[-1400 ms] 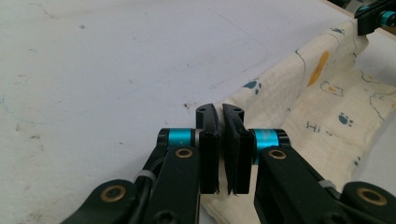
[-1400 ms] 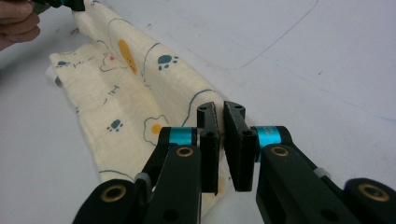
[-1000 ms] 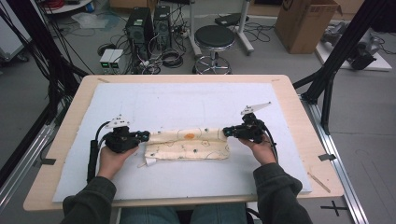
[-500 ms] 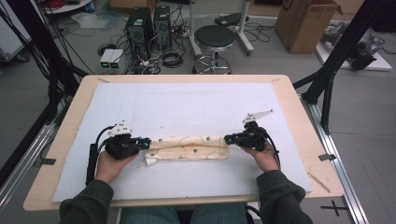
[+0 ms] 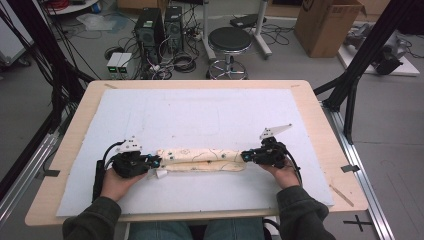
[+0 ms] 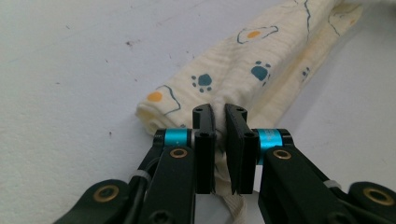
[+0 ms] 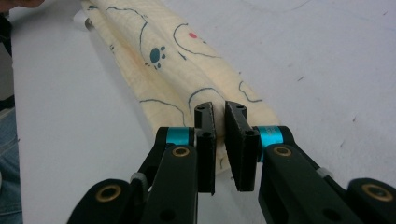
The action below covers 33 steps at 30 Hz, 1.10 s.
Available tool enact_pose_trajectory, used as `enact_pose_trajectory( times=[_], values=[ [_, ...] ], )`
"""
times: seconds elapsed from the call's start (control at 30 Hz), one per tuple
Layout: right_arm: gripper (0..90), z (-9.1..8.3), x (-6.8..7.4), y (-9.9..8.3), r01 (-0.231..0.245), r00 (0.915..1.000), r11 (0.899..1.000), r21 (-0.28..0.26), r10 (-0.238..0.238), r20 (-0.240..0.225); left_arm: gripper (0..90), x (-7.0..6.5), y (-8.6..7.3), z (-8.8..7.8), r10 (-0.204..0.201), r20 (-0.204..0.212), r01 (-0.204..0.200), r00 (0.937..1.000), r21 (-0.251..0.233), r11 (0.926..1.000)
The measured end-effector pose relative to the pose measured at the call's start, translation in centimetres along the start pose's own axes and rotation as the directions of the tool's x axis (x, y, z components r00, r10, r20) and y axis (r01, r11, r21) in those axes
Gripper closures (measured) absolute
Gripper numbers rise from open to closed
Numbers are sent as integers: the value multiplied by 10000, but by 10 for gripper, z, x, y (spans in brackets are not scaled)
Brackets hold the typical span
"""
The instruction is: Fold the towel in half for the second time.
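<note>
A cream cloth (image 5: pixel 200 159) printed with blue paw marks and outlined shapes lies on the white mat (image 5: pixel 200 110) as a long, narrow folded strip running left to right. My left gripper (image 5: pixel 156 162) is at its left end, shut on the cloth. In the left gripper view the jaws pinch a bunched corner of the cloth (image 6: pixel 243 70), and my left gripper (image 6: pixel 219 128) rests low over the mat. My right gripper (image 5: pixel 245 156) holds the right end. In the right gripper view the cloth (image 7: pixel 187 60) runs away from my right gripper (image 7: pixel 219 128), its end nipped between the jaws.
The mat covers most of a wooden table (image 5: pixel 320 115). On the floor behind the table are a round stool (image 5: pixel 229 40), computer towers (image 5: pixel 160 25) with loose cables, and a cardboard box (image 5: pixel 327 25). Black frame posts (image 5: pixel 357 65) stand at both sides.
Both grippers have drawn the cloth's far edge toward me, the right one moving more. The cloth has gone from a wider fold to a narrow strip.
</note>
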State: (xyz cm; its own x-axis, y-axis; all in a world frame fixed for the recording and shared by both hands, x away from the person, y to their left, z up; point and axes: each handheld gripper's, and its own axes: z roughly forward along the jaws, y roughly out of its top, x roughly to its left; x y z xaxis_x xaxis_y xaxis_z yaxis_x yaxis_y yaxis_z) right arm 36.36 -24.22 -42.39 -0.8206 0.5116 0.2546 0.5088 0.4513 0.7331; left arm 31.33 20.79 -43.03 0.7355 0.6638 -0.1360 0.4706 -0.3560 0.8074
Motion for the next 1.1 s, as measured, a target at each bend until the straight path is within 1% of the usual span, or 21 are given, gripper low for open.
enact_pose_trajectory(
  times=[0.07,0.13,0.2,0.23,0.27,0.33,0.37,0.43,0.5,0.57,0.6,0.67,0.7,0.77,0.8,0.83,0.87,0.9,0.93,1.03,1.1],
  values=[
    [820,0,1,-2,-93,9999,9999,116,94,-44,810,-1,-2,0,-46,25,46,10000,-9,10000],
    [816,0,2,-4,-24,10000,9999,134,25,-89,803,0,-4,0,-67,67,66,10000,112,9999],
    [805,1,3,-5,36,9999,9998,213,-33,-99,772,0,-5,0,-117,165,114,9998,187,9998],
    [798,0,4,-6,-17,9999,9997,260,20,-135,755,1,-5,0,-63,246,57,9997,219,9997],
    [779,0,4,-7,-43,9999,9995,311,48,-163,716,0,-5,-1,-95,364,86,9993,242,9997],
    [716,-1,4,-9,-47,9995,9997,238,55,-313,606,-2,-3,-4,-185,551,180,9983,90,9998],
    [685,-3,5,-9,-65,9993,9998,173,72,-374,567,-2,-2,-7,-187,666,193,9976,-96,9998],
    [625,-8,7,-7,48,9989,10000,-83,-51,-459,513,-4,2,-14,-132,789,172,9968,-501,9986],
    [603,-12,10,-2,61,9975,9994,-335,-84,-698,471,-4,9,-18,-107,791,164,9968,-710,9973],
    [592,-13,12,6,100,9970,9989,-450,-134,-765,476,-3,18,-19,-150,793,230,9967,-1015,9946],
    [592,-11,13,10,118,9963,9986,-507,-160,-842,482,-3,23,-17,-163,862,256,9961,-1069,9939],
    [609,-6,14,18,210,9962,9984,-521,-253,-834,563,-2,30,-11,-228,801,314,9965,-1086,9936],
    [635,-3,15,22,244,9962,9986,-475,-283,-819,606,-2,34,-7,-234,683,298,9974,-954,9950],
    [696,4,17,31,296,9968,9989,-355,-321,-732,707,-3,40,4,-302,632,345,9975,-667,9972],
    [730,8,17,35,292,9971,9992,-268,-310,-696,741,-4,44,12,-320,583,347,9978,-458,9983],
    [758,13,18,40,411,9973,9991,-130,-418,-611,781,-4,46,17,-247,609,264,9978,-273,9993],
    [771,18,18,43,404,9976,9992,-67,-407,-563,794,-5,47,20,-222,645,236,9977,-217,9995],
    [779,20,18,45,365,9975,9993,5,-364,-604,800,-8,49,27,-128,732,140,9972,-156,9998],
    [788,27,19,50,398,9972,9991,120,-390,-639,819,-10,50,30,-95,746,104,9972,-108,9999],
    [799,41,23,57,586,9955,9974,412,-553,-768,837,-14,49,41,81,879,-114,9961,368,9993],
    [799,51,27,59,646,9942,9958,641,-588,-898,846,-18,48,45,164,990,-219,9950,539,9983]
  ],
)
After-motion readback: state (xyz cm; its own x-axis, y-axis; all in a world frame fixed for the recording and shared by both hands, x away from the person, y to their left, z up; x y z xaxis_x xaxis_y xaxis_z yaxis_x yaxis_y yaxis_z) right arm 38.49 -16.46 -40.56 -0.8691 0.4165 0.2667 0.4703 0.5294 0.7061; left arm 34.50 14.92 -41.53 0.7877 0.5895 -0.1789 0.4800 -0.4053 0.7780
